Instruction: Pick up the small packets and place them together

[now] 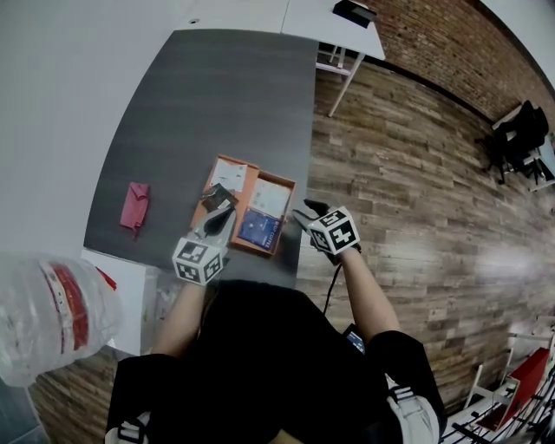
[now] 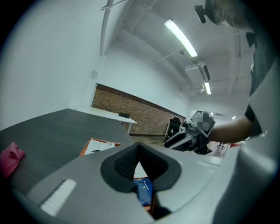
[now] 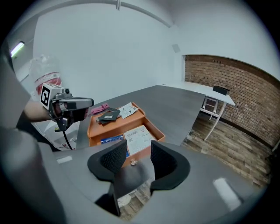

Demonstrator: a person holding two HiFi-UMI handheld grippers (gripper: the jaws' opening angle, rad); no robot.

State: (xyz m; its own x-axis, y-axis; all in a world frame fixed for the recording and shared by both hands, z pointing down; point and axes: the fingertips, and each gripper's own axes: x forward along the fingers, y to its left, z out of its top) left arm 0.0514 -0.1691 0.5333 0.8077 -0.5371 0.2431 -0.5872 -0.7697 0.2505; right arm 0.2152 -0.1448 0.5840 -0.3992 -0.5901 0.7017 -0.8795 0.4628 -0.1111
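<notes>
An orange tray (image 1: 276,176) lies near the front edge of the dark table. In it are two white packets (image 1: 228,173) (image 1: 270,198), a black packet (image 1: 218,198) and a blue packet (image 1: 258,229). A pink packet (image 1: 134,206) lies alone on the table to the left. My left gripper (image 1: 217,224) hovers over the tray's left half near the black packet, jaws shut with nothing in them (image 2: 139,148). My right gripper (image 1: 308,212) is just off the tray's right side, past the table edge. Its jaws (image 3: 138,148) stand open and empty, facing the tray (image 3: 113,125).
A big clear water bottle (image 1: 52,312) stands at my near left. A white table (image 1: 334,22) stands farther back. Wooden floor (image 1: 408,199) runs along the dark table's right edge, with a black chair (image 1: 520,134) far right.
</notes>
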